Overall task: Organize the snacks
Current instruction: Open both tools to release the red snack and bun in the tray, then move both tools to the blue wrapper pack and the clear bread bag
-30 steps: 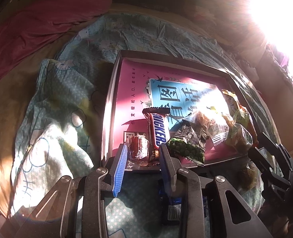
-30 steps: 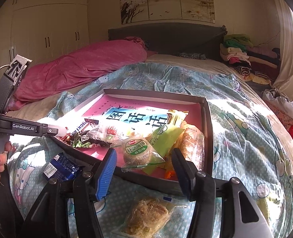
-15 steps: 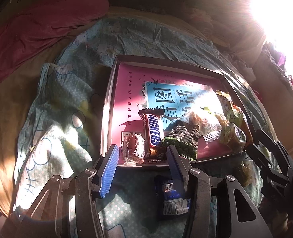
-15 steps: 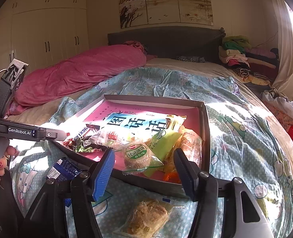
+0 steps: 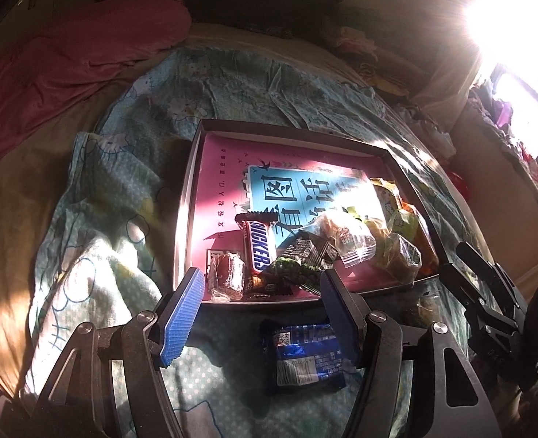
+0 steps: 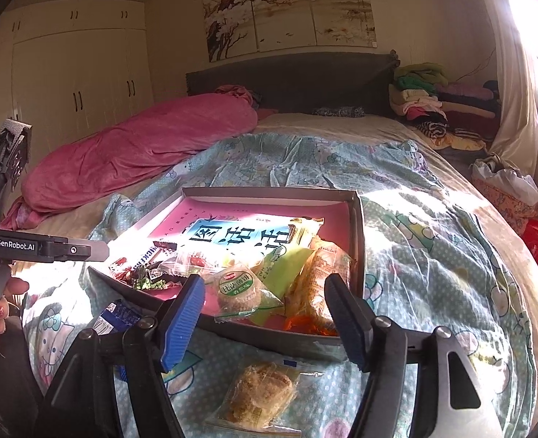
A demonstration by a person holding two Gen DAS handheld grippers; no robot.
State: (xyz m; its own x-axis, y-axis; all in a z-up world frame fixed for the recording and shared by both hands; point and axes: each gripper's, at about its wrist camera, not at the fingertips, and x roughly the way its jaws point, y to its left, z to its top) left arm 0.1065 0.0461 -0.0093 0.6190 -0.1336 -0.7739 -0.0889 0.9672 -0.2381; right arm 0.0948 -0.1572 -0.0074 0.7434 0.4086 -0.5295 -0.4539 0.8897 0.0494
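Note:
A shallow grey box (image 5: 192, 168) (image 6: 358, 241) with a pink and blue book in it lies on the bed and holds several snacks, among them a Snickers bar (image 5: 258, 242) and a round green-label cake (image 6: 236, 290). A blue snack packet (image 5: 305, 352) (image 6: 117, 319) lies on the quilt just outside the box, under my left gripper (image 5: 259, 314), which is open and empty. A clear-wrapped crumbly pastry (image 6: 261, 392) lies on the quilt below my right gripper (image 6: 265, 314), which is open and empty.
A patterned light-blue quilt (image 6: 433, 255) covers the bed. A pink duvet (image 6: 141, 146) lies at the far left. Folded clothes (image 6: 433, 98) are stacked by the headboard. Strong sunlight glares from the window (image 5: 513, 18) at the right. The other gripper (image 5: 487, 299) shows at the right edge.
My left gripper has drawn back from the box, so the blue packet now lies in full view between its fingers. My right gripper has also pulled back a little and risen.

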